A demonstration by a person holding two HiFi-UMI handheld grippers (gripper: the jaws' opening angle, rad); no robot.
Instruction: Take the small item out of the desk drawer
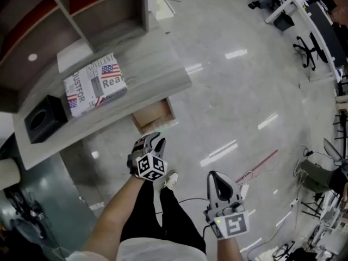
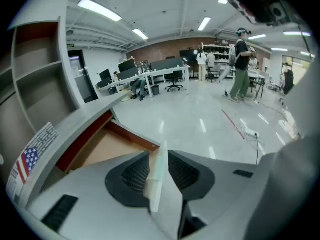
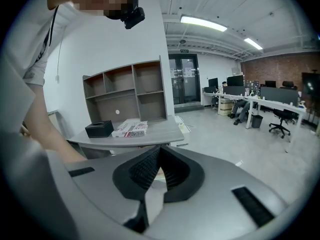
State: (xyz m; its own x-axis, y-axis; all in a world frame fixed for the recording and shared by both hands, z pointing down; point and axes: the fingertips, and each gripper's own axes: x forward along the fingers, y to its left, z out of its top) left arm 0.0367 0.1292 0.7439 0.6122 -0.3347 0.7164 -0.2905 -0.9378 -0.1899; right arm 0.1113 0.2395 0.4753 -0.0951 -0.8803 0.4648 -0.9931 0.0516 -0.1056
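The desk drawer (image 1: pixel 154 115) stands pulled open under the grey desk (image 1: pixel 142 75); its brown inside (image 2: pixel 102 149) shows nothing that I can make out. My left gripper (image 1: pixel 155 140) hovers just in front of the drawer, over the floor. Between its jaws (image 2: pixel 159 159) stands a thin, flat white item (image 2: pixel 158 179) with a pale green edge. The pads sit a little wider than the item and it leans loosely between them. My right gripper (image 1: pixel 219 181) hangs lower right, away from the desk, its pads (image 3: pixel 160 151) meeting with nothing between them.
On the desk lie a flag-printed box (image 1: pixel 95 84) and a black tissue box (image 1: pixel 43 118), with a shelf unit (image 1: pixel 81 10) behind. The person's legs and a shoe (image 1: pixel 170 179) are below. Cables (image 1: pixel 250 173) trail on the glossy floor; people (image 2: pixel 242 64) stand far off.
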